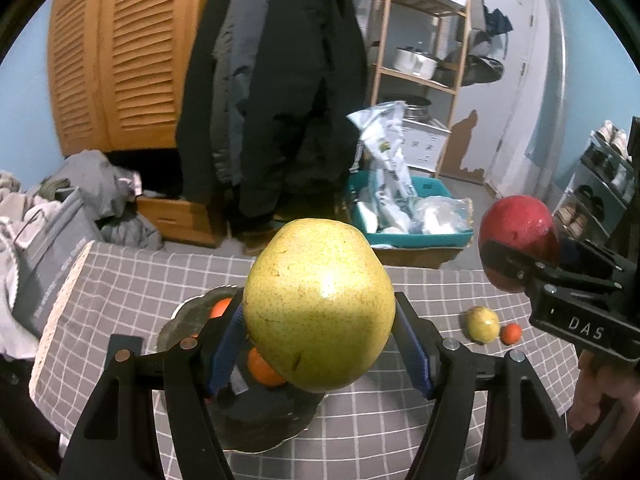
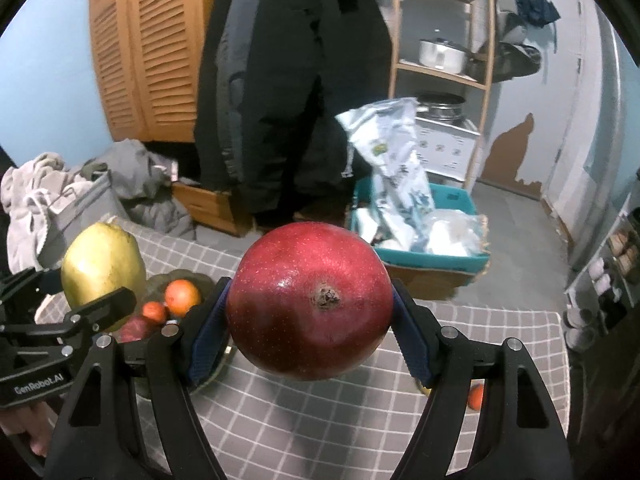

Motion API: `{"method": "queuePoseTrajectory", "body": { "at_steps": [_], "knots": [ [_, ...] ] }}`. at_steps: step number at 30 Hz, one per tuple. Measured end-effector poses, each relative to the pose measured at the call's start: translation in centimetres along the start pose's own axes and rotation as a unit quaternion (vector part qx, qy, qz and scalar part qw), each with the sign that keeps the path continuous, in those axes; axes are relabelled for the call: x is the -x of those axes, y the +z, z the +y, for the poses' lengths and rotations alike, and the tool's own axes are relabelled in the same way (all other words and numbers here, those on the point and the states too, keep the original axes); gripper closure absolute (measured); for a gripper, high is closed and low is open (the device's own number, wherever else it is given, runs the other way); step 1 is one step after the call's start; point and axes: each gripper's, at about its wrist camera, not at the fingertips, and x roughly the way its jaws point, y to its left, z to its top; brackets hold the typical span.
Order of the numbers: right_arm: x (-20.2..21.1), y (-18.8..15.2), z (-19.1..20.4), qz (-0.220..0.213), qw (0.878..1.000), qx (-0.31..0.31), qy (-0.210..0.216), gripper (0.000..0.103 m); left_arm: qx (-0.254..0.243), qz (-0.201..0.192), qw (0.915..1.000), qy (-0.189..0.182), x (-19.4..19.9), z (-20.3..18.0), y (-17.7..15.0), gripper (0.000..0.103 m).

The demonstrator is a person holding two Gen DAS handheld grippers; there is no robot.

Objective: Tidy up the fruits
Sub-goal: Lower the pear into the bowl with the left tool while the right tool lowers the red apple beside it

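Large yellow-green speckled pear (image 1: 319,304), smooth-skinned with fine brown dots, clamped between the blue ribbed pads (image 1: 414,354) of the left gripper (image 1: 319,340) and held above the bench. Jaws spread wide, each pad pressed flat against a flank of the fruit. Seen from the right wrist as well (image 2: 103,269), raised at the far left over the dish.

Round dark-red pomegranate-like fruit (image 2: 310,304), glossy, finely freckled, with a rough brown crown facing the camera, squeezed in the right gripper (image 2: 310,336) between blue ribbed pads (image 2: 206,340). Also lifted off the cloth; in the left wrist view visible at the right edge (image 1: 516,236), gripped by black fingers.

Below the left gripper, a dark scalloped metal dish (image 1: 256,424) on the grey checked tablecloth (image 1: 360,432) covering the bench, holding small round orange citrus fruits (image 2: 182,297) and a smaller reddish one (image 2: 154,312); a dull red fruit (image 2: 136,328) beside them.

Towards the right of the cloth, a small yellow-green pear (image 1: 483,323) touching a tiny orange fruit (image 1: 511,333), both well apart from the dish. Bare checked cloth between dish and that pair. Far edge of the bench close behind the dish; right edge just past the small pair.

Beyond, a teal plastic crate (image 1: 420,240) with crinkled white bags, hanging black coats (image 1: 276,92), louvred wooden doors (image 1: 116,56) and a wooden shelf rack (image 1: 420,40).
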Motion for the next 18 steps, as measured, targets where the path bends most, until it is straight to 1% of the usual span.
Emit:
{"method": "queuePoseTrajectory", "body": {
  "at_steps": [5,12,18],
  "knots": [
    [-1.5,0.5,2.4,0.010,1.000,0.008,0.022,0.027,0.015,0.006,0.9997,0.017,0.1,2.3,-0.7,0.032],
    [-4.3,0.7,5.7,0.031,0.998,0.018,0.055,0.027,0.038,0.033,0.9981,0.036,-1.2,5.9,-2.3,0.032],
    [-6.7,-0.1,7.7,0.058,0.995,0.021,0.074,0.027,0.060,0.068,0.9953,0.032,-3.1,8.0,-4.1,0.032]
  ]
}}
